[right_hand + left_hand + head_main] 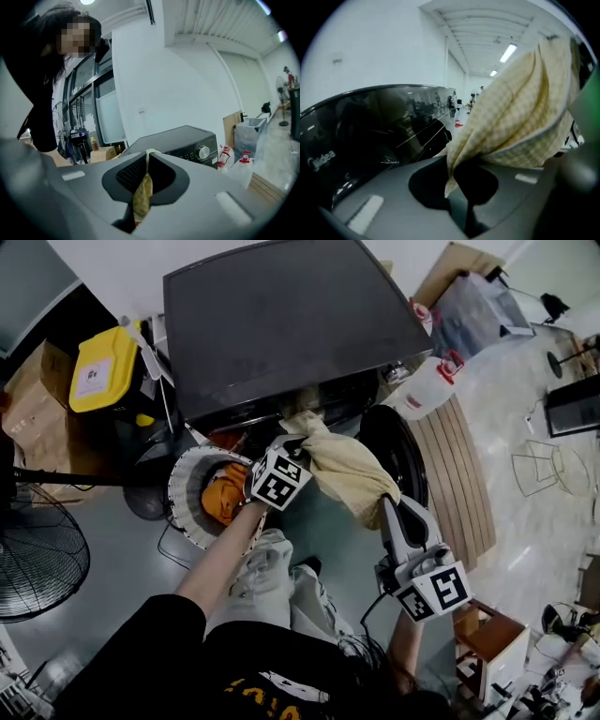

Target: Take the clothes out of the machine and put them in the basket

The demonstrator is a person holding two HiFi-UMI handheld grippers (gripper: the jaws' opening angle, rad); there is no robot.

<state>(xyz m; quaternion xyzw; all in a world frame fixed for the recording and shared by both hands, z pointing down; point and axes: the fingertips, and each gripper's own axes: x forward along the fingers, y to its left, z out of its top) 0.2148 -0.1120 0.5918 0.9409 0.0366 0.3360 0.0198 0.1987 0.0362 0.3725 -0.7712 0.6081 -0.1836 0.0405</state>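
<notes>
A yellow checked cloth [345, 470] hangs in front of the machine [281, 324], pinched tight at its far end by the left gripper [296, 439] and at its near corner by the right gripper [386, 505]. It looks clear of the drum, so the likely next move is left to the basket [183, 491], which holds an orange garment [223, 498]. The open door [401, 451] crowds the right. The basket's side looks free.

- washing machine [281, 324] drum opening: mostly hidden behind yellow checked cloth [345, 472]
- basket [183, 491]: right rim covered by left gripper [292, 442]
- floor fan [37, 563]: cut off at left edge
</notes>
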